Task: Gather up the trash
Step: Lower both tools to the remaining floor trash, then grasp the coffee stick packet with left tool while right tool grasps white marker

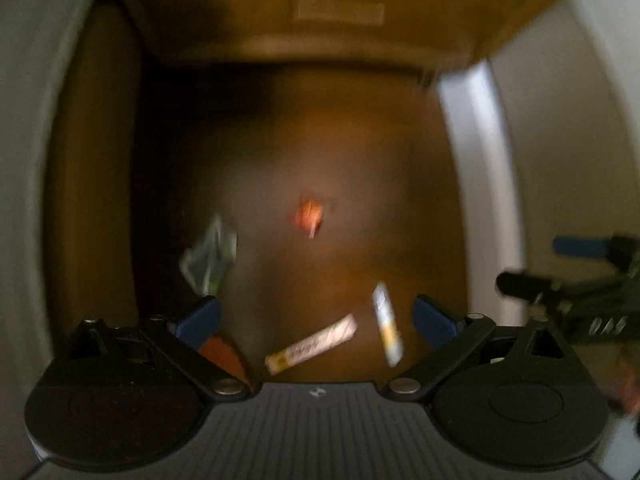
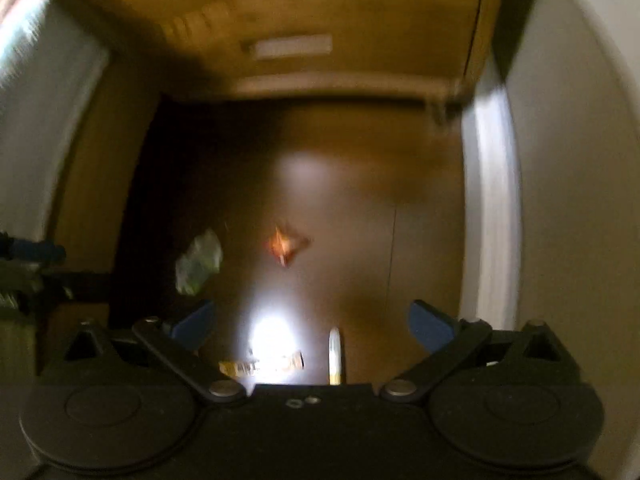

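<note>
Both views are blurred, but the scene reads well enough: a brown wooden floor (image 1: 320,152) strewn with small bits of trash, hemmed in by pale walls on either side and a wooden cabinet front (image 1: 328,20) at the far end. The left gripper (image 1: 316,316) hangs above the floor with its blue fingers (image 1: 198,320) spread wide apart and nothing between them. The right gripper (image 2: 312,322) is the same, fingers (image 2: 430,328) well apart and empty; it also shows at the right edge of the left view. On the floor, an orange wrapper (image 1: 309,216) lies farthest out, roughly central. A crumpled clear-and-green wrapper (image 1: 208,258) sits to its left, just beyond the left finger of the left gripper. Nearer in, two pale stick packets lie close together: one slanted (image 1: 312,344), the other more upright (image 1: 387,324) beside it. A bright glare patch (image 2: 268,340) on the floor washes over the slanted packet in the right view.
</note>
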